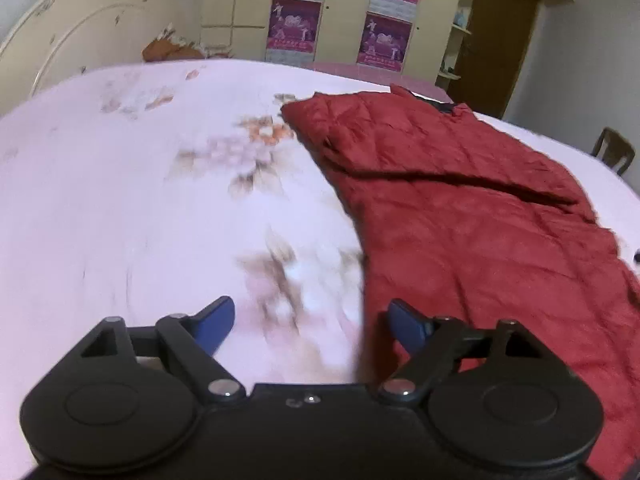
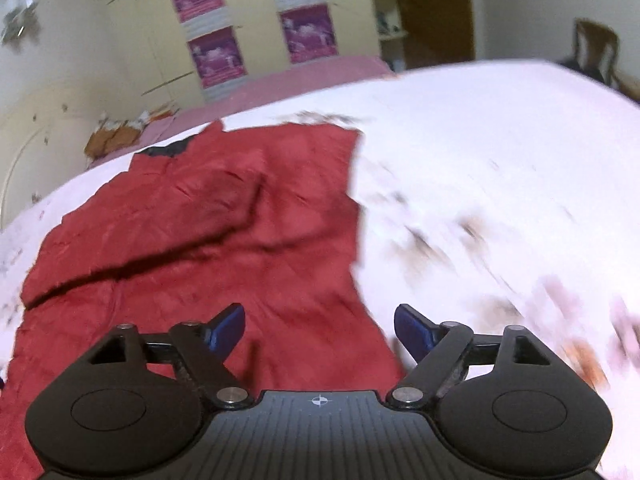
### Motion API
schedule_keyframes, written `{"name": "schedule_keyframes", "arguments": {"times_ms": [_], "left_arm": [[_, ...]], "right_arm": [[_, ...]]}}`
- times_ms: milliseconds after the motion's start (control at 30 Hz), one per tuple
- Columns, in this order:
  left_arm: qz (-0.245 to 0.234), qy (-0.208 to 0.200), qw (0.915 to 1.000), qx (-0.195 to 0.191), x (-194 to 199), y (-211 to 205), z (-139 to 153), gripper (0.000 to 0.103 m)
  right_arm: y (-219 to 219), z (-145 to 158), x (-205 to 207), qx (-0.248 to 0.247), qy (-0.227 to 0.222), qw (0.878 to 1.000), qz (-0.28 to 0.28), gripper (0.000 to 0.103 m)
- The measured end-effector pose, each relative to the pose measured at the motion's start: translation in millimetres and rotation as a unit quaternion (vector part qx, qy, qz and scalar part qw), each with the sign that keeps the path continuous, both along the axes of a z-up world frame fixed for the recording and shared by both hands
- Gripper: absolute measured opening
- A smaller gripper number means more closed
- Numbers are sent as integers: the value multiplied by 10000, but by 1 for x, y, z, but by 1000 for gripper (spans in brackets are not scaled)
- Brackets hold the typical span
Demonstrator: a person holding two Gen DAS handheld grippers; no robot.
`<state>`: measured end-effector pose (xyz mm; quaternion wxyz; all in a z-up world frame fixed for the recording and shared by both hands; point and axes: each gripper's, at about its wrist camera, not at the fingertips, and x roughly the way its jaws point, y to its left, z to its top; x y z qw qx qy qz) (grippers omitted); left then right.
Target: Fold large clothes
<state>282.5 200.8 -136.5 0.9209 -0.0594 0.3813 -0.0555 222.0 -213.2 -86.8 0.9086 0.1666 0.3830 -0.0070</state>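
Red garment lies flat on white floral bedsheet, right half of left-wrist frame, left half of right-wrist frame | left gripper fingers spread apart, nothing between, over garment's left edge | right gripper fingers spread apart, empty, over garment's right edge | wardrobe upper background.

The large red garment lay spread flat and crumpled on the bed's pale floral sheet, one sleeve folded in diagonally across its body, a dark collar lining showing at the far end.
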Motion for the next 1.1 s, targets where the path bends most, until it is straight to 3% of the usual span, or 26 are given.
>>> {"name": "schedule_keyframes", "arguments": {"times_ms": [67,400,533,667,867,933,1033,1100], "left_arm": [[25,17,9999,-156,-17,-4,1,77],[212,213,9946,-996,-94,-18,-1,63],[377,289,9854,-1634,-119,-14,-6,58],[550,334,9681,-2420,-136,-10,-14,58],[713,331,9411,-3289,-123,-7,-29,52],[733,349,9347,-3461,-113,-8,-33,49],[711,413,9361,-3419,-99,-15,-35,46],[624,436,9432,-3235,-95,-22,-32,32]], "right_arm": [[-15,0,-27,154,53,9999,-36,69],[-51,-7,-128,813,193,9965,-16,64],[-58,-11,-151,1194,210,9926,15,59],[-63,-15,-172,1766,238,9840,93,58],[-75,-21,-171,2509,146,9679,-33,56],[-82,-27,-162,2725,158,9619,-158,45],[-89,-34,-148,2987,219,9540,-159,39],[-88,-33,-144,2995,269,9536,130,39]]}}
